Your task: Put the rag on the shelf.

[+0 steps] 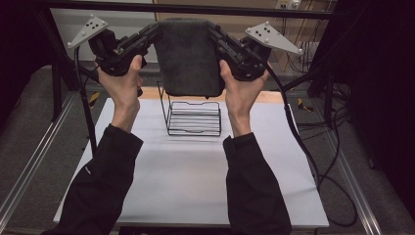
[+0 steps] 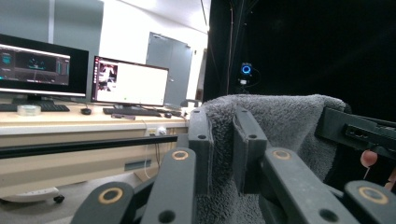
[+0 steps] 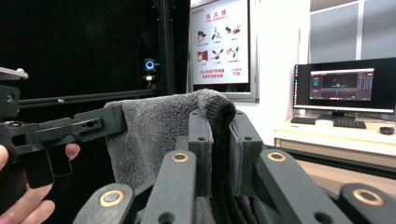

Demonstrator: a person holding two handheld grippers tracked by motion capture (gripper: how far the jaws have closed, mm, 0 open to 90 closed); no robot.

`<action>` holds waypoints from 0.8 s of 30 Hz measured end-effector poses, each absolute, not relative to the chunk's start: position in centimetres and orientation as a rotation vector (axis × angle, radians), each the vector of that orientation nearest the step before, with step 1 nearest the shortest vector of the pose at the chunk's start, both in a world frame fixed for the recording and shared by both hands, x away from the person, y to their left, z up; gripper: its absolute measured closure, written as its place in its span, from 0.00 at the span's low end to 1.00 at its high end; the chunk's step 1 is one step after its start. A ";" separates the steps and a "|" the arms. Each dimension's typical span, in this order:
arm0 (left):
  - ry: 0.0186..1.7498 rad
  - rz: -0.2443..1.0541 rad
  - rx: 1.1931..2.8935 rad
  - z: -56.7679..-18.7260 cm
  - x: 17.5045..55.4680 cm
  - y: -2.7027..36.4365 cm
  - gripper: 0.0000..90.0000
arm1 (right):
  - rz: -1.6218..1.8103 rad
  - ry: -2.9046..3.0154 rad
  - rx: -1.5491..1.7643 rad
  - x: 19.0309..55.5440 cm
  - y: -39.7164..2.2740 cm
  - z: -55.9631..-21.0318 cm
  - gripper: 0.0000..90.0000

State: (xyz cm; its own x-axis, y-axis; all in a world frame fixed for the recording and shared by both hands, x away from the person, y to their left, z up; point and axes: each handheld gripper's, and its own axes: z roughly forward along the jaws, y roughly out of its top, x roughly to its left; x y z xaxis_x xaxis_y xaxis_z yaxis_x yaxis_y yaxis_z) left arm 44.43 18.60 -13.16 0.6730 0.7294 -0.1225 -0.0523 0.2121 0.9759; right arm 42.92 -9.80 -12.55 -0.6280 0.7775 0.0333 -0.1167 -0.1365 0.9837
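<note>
A dark grey towel (image 1: 188, 56) hangs folded in the air, held up by its two top corners above the table. My left gripper (image 1: 152, 33) is shut on the towel's upper left corner (image 2: 223, 140). My right gripper (image 1: 214, 34) is shut on the upper right corner (image 3: 219, 135), where the folded edge bulges between the jaws. The towel's lower edge hangs just above a black wire rack (image 1: 193, 116), and hides the rack's top part.
The wire rack stands on a white table top (image 1: 195, 181) near its far edge. A black frame bar (image 1: 195, 9) crosses behind the towel. Cables (image 1: 303, 142) trail off the table's right side. Desks with monitors (image 2: 128, 81) stand beyond.
</note>
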 end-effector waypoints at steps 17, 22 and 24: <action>0.678 0.630 1.255 -11.3 46.7 18.8 0.88 | 1.830 1.489 0.752 45.6 -9.4 -11.3 0.91; 0.679 0.629 1.242 -11.1 47.4 19.0 0.88 | 1.831 1.484 0.748 46.5 -9.1 -10.9 0.91; 0.678 0.638 1.247 -11.0 47.8 19.0 0.88 | 1.828 1.482 0.746 46.9 -9.0 -10.8 0.91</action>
State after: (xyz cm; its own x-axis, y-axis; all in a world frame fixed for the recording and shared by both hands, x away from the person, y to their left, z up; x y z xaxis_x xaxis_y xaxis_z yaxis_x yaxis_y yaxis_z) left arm 47.79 19.03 -11.02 0.6477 0.7536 -0.1120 -0.0660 0.2019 0.9772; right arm 46.87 -9.03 -10.78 -0.6193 0.7848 0.0243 -0.1383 -0.1395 0.9805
